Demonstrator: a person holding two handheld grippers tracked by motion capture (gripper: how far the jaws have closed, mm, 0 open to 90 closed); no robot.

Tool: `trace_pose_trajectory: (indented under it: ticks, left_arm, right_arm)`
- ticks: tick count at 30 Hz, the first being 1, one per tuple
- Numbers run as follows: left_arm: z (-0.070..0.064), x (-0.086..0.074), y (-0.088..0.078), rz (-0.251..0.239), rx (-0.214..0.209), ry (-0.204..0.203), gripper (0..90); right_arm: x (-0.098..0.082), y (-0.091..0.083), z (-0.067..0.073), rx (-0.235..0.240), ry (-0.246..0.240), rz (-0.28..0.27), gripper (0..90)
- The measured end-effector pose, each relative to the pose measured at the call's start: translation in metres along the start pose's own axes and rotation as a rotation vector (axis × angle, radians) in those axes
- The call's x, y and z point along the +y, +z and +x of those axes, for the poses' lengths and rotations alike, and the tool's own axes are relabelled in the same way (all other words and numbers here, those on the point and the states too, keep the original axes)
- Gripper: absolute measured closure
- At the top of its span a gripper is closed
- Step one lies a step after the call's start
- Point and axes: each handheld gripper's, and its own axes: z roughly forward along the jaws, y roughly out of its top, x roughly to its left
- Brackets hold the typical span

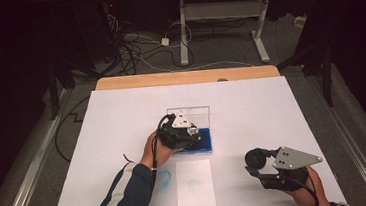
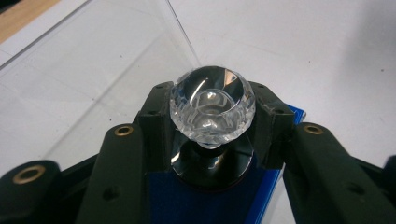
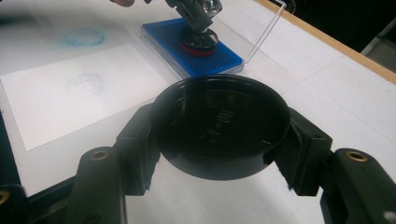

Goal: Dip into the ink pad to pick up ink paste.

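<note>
- Left gripper view puts us right over the stamp point(image 2: 212, 105) — faceted clear knob on top, black round base below, long axis upright, base pressed down onto the blue ink pad point(image 2: 201, 205).
- Left gripper point(image 1: 189, 132) is clamped on that knob, jaws pinching it from both sides.
- Ink pad sits in its open clear case point(image 1: 188, 113), lid standing up behind it, mid-table on the white sheet point(image 1: 252, 112).
- Right gripper view adds what the left one hides — a red rim at the stamp's base, and the black round cap point(image 3: 222, 123), hollow side up, gripped by the right gripper point(image 1: 258, 165) well to the right of the pad.
- High view shows the white paper point(image 1: 194, 185) with a faint blue print, just in front of the pad, and a blue smudge beside it.
</note>
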Motion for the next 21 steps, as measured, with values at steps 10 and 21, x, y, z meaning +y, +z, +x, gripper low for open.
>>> trace_pose_trajectory:
  ticks: [10,21]
  left_arm:
    - [0.003,0.001,-0.003,0.037,-0.015,-0.026,54.2]
    - [0.004,0.012,-0.004,0.136,-0.02,-0.014,54.3]
  right_arm:
    - [0.0,0.001,0.0,0.004,-0.001,0.003,38.6]
    - [0.0,0.001,0.001,0.006,-0.003,0.002,38.6]
